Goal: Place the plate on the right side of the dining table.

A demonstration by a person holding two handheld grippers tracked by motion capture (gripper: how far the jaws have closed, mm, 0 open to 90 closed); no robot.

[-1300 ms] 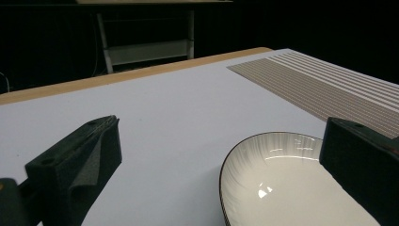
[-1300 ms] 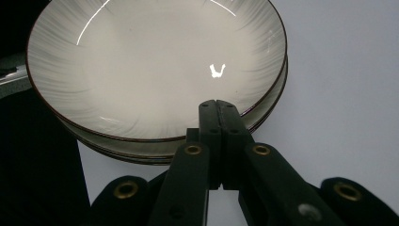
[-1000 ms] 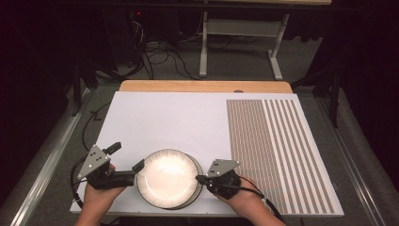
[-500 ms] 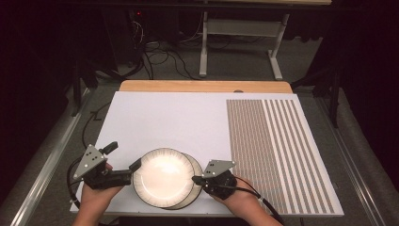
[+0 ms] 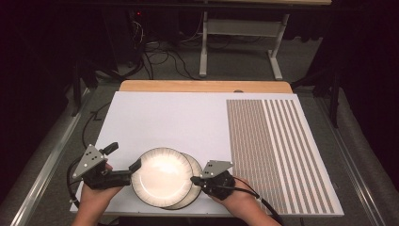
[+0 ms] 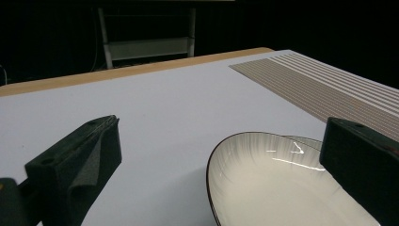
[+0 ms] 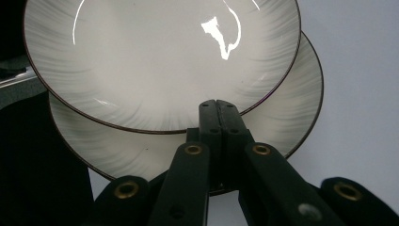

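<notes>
Two cream plates with dark rims lie stacked near the table's front edge. The top plate (image 5: 160,176) (image 6: 273,188) (image 7: 160,61) sits shifted left, so the lower plate (image 5: 194,165) (image 7: 291,108) shows as a crescent on the right. My left gripper (image 5: 125,156) (image 6: 223,129) is open wide at the top plate's left rim, with one jaw at that rim and the other over bare table. My right gripper (image 5: 194,180) (image 7: 217,106) is shut with nothing between its jaws. Its tips rest on the lower plate, right at the top plate's rim.
The plates lie on a white board (image 5: 179,122) with a wooden strip (image 5: 207,86) along its far edge. A striped brown and white mat (image 5: 277,155) covers the right part. Beyond the table, cables and a metal frame (image 5: 235,28) are on the floor.
The top plate has slid a little to the left, uncovering the lower plate's right side. Both grippers have stayed about where they were.
</notes>
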